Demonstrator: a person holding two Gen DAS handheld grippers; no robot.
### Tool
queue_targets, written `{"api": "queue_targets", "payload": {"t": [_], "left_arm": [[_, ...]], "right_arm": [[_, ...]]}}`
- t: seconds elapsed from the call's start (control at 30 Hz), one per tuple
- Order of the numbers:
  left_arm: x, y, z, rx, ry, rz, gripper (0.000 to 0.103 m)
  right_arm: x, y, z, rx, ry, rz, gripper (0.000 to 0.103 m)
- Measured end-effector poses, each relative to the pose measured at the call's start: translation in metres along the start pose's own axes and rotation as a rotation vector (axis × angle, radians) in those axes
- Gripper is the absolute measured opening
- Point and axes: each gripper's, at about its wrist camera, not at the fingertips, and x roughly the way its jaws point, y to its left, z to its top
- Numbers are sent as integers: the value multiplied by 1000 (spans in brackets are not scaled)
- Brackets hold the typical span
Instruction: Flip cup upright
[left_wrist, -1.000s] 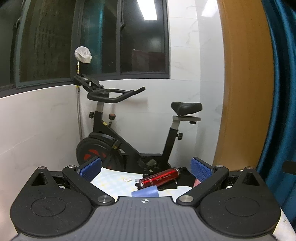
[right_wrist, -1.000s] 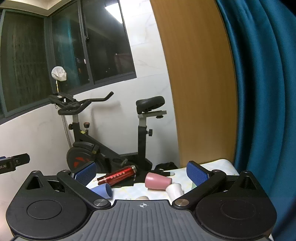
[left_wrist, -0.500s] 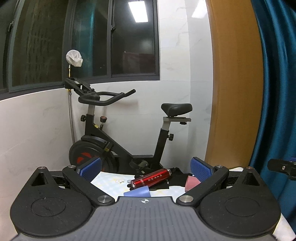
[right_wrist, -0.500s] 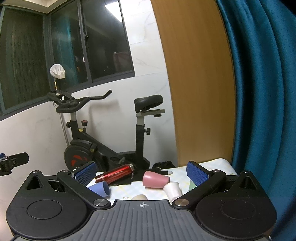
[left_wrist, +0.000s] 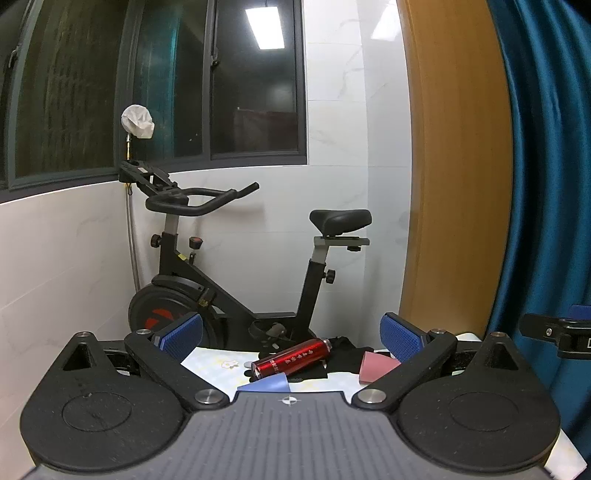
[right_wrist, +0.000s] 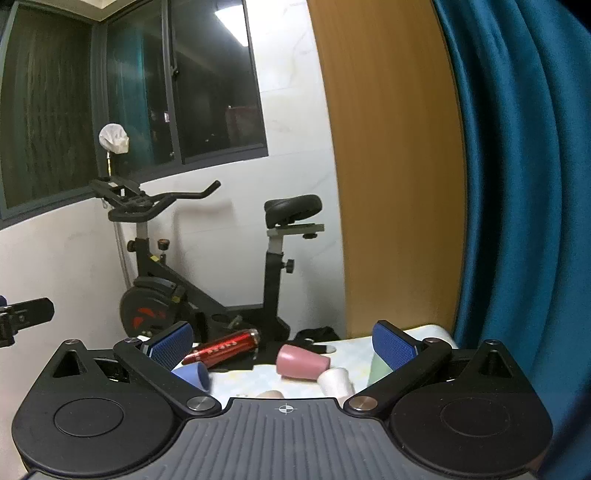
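Left hand-held gripper (left_wrist: 291, 338): spread wide, blue pads (left_wrist: 183, 335) well apart, gripping nothing, touching nothing. Between the fingers, at 12 o'clock: red bottle (left_wrist: 293, 359) lying on its side across a black cloth (left_wrist: 343, 363) on the surface (left_wrist: 210, 360). At 6 o'clock of the bottle: blue cup (left_wrist: 264, 384), mostly hidden behind the gripper body. At 3 o'clock of the bottle: pink cup (left_wrist: 376, 365) on its side, partly behind the right finger.

Right hand-held gripper (right_wrist: 282, 345): likewise wide, empty, clear of everything. Between its fingers: pink cup (right_wrist: 302, 362) on its side, near centre. At 4 o'clock, just beside it: white cup (right_wrist: 335, 380), also lying down. At 9 o'clock: blue cup (right_wrist: 194, 373) on its side beside the left pad (right_wrist: 171, 345). At 10 o'clock: red bottle (right_wrist: 225, 348). Behind the right finger: pale green cup (right_wrist: 377, 369), pose unclear. At 6 o'clock, barely showing: beige cup (right_wrist: 270, 394).
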Motion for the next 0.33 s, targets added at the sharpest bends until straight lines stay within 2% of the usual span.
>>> {"api": "queue_targets", "payload": {"t": [0.33], "left_arm": [[3,2,-1,-12,2,-11,103]], "right_arm": [[2,2,-1,-24,9,-14,103]]}}
